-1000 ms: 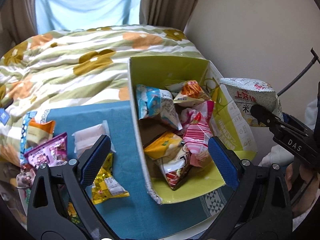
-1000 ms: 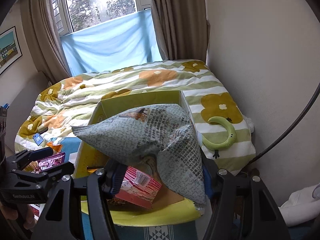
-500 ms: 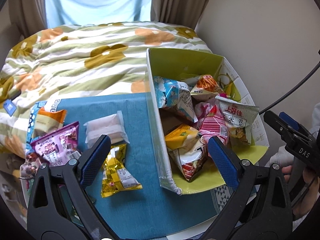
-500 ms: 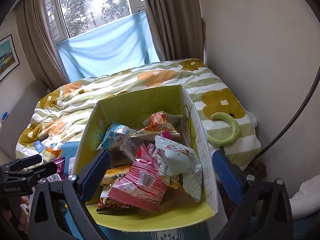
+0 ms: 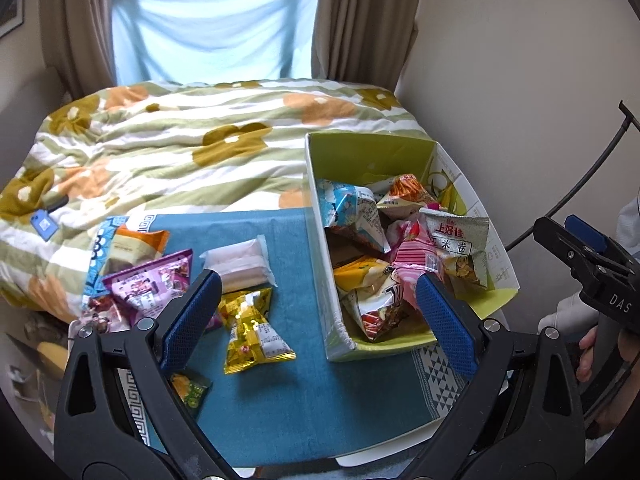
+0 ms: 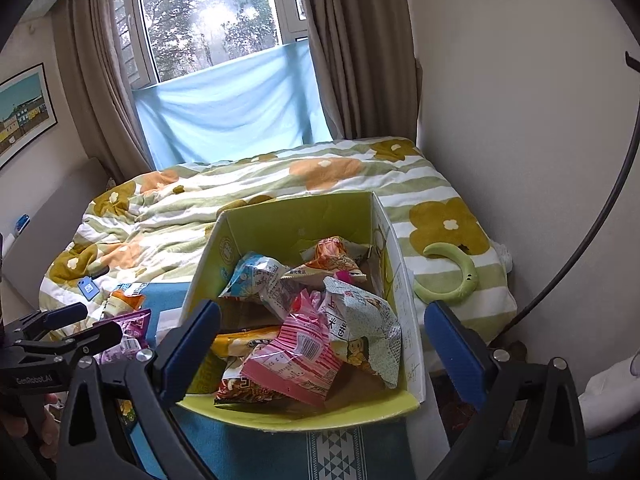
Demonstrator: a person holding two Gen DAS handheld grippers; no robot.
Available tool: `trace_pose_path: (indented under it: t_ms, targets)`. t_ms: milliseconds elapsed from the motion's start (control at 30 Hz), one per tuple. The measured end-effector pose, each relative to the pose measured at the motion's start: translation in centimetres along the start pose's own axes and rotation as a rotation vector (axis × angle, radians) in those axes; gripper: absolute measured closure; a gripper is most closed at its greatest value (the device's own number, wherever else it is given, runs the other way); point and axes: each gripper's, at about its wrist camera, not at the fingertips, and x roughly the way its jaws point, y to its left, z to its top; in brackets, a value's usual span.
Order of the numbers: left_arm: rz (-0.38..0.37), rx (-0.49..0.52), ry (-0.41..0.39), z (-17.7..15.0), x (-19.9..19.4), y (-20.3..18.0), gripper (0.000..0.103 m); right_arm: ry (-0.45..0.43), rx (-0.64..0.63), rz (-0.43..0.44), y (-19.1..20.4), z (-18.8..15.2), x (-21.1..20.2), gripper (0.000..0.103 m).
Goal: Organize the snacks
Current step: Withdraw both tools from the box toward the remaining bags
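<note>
A yellow-green open cardboard box (image 5: 372, 152) stands on the blue cloth, heaped with crumpled snack bags — a pale green printed one (image 6: 360, 332) on top. Outside it lie a gold foil packet (image 5: 252, 324), a white wrapped pack (image 5: 240, 260) and a purple pouch (image 5: 148, 284).

- counter (image 5: 320, 412) has a teal cloth over it, butted up to the bed (image 5: 168, 148)
- on the cloth: green box (image 5: 320, 240) on the right, loose packs left of it – gold (image 5: 252, 328), white (image 5: 242, 260), purple (image 5: 150, 284), orange (image 5: 132, 246)
- green ring (image 6: 460, 276) lying on the bed

The right gripper (image 6: 322, 346), jaws now wide apart, has dropped its pale green snack bag (image 6: 362, 330) into the box (image 6: 288, 220) ahead of its fingers.
</note>
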Motion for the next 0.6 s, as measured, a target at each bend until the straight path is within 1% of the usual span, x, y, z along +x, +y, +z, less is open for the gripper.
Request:
trace_pose_path:
  t_ms: [133,233,400,600]
  targets:
    - [0.048,-0.035,-0.033,-1.5,-3.1,1.4,0.006,-0.021,-0.058,0.037,1.6,-0.4,-1.7,0.001]
    - [0.099,-0.068,-0.052,-3.1,-5.5,2.9,0.006,-0.027,-0.094,0.085,2.9,-0.9,-2.7,0.001]
    - [0.194,-0.133,-0.072,-5.9,-8.9,6.0,0.006,-0.035,-0.134,0.173,5.3,-1.8,-3.5,0.001]
    - [0.268,-0.216,-0.092,-8.3,-12.1,10.4,0.006,-0.038,-0.176,0.263,9.0,-2.7,-3.8,0.001]
